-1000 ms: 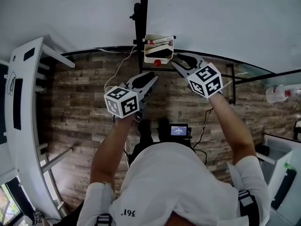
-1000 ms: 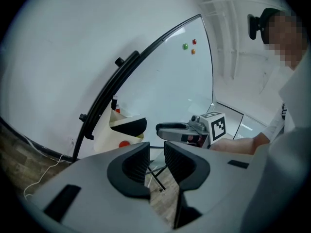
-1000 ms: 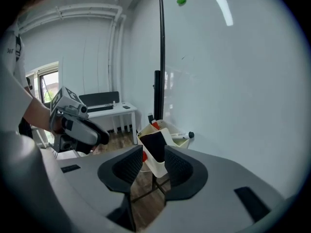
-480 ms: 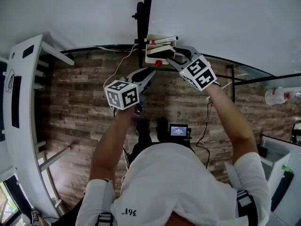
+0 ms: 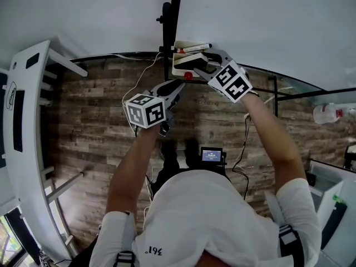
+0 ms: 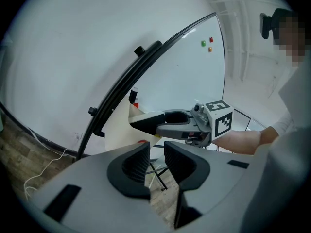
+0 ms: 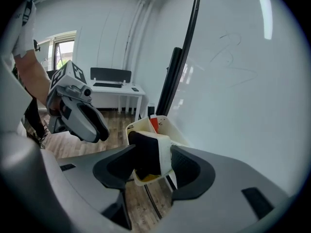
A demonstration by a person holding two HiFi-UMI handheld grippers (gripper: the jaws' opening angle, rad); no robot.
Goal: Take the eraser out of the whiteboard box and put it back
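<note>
The cream whiteboard box [image 5: 184, 68] hangs at the whiteboard's lower edge beside a black post. My right gripper [image 5: 201, 65] reaches into it from the right. In the right gripper view the eraser [image 7: 151, 152], black felt with a white back, stands in the box [image 7: 168, 128] between the jaws of my right gripper [image 7: 153, 155]. Those jaws are opening, and a thin gap shows on the white side. My left gripper [image 5: 179, 85] hovers lower left of the box, off it. Its jaws [image 6: 157, 152] stand a narrow gap apart with nothing between them.
The whiteboard [image 5: 250, 21] fills the far side, on a black stand [image 5: 169, 32]. Markers [image 5: 192, 48] lie on top of the box and a red piece [image 5: 188, 75] shows under it. A white desk [image 5: 28, 121] stands at the left, a bottle [image 5: 328, 111] at the right.
My right gripper has moved up and left to the box, rolled, and its jaws have spread around the eraser. The left gripper has shifted slightly toward the box.
</note>
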